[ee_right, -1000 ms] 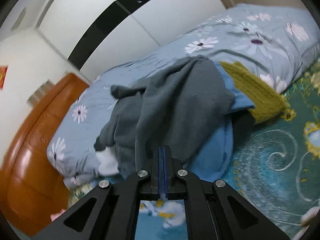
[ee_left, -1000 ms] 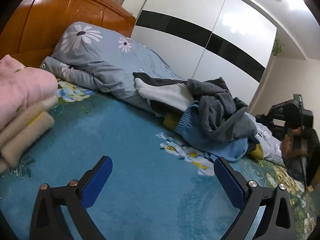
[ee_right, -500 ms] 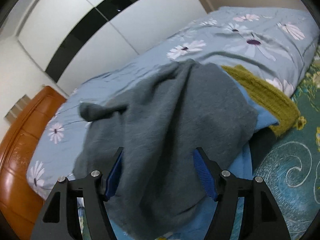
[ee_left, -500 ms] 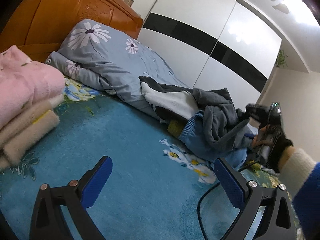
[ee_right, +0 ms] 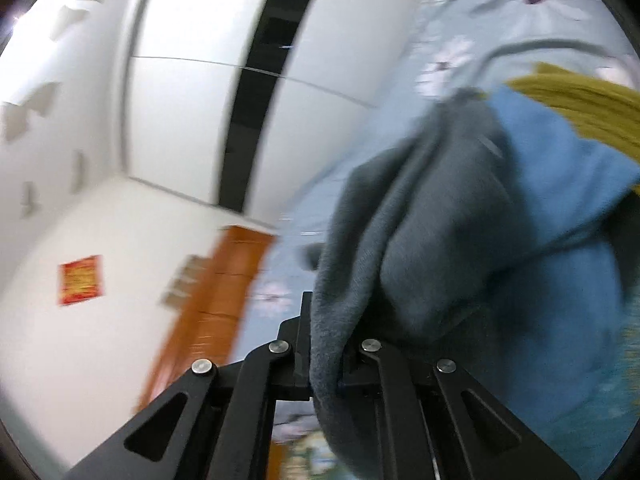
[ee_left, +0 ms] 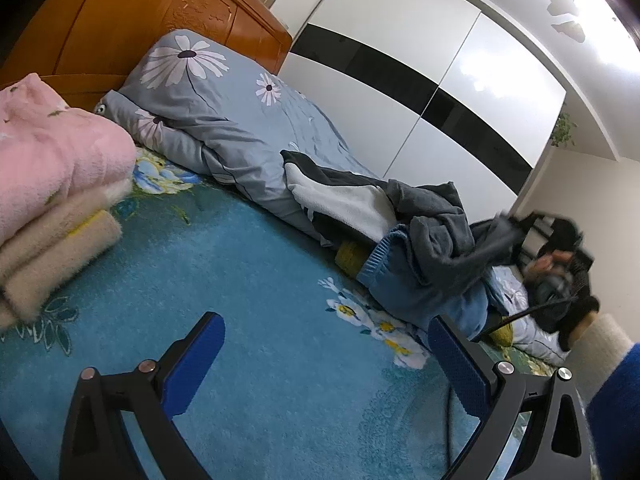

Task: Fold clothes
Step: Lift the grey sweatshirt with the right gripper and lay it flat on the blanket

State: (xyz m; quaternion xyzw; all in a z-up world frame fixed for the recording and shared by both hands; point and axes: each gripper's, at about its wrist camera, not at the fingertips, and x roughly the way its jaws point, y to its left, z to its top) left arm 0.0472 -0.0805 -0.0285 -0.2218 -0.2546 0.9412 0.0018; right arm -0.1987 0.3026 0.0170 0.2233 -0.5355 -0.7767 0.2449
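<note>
You are lifting the grey garment (ee_right: 432, 216), clamped in your right hand-held gripper (ee_right: 326, 364); left hand-held gripper (ee_left: 324, 360), spread wide, should catch its edge next.

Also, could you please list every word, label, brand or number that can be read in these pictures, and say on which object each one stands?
No text can be read in either view.
Red and gold wall poster: it seems to carry markings, but motion blur makes them unreadable.
Grey garment held by the right gripper: no label or print visible.
Left gripper: no brand or marking visible.
Wardrobe doors: plain, no writing.
</note>
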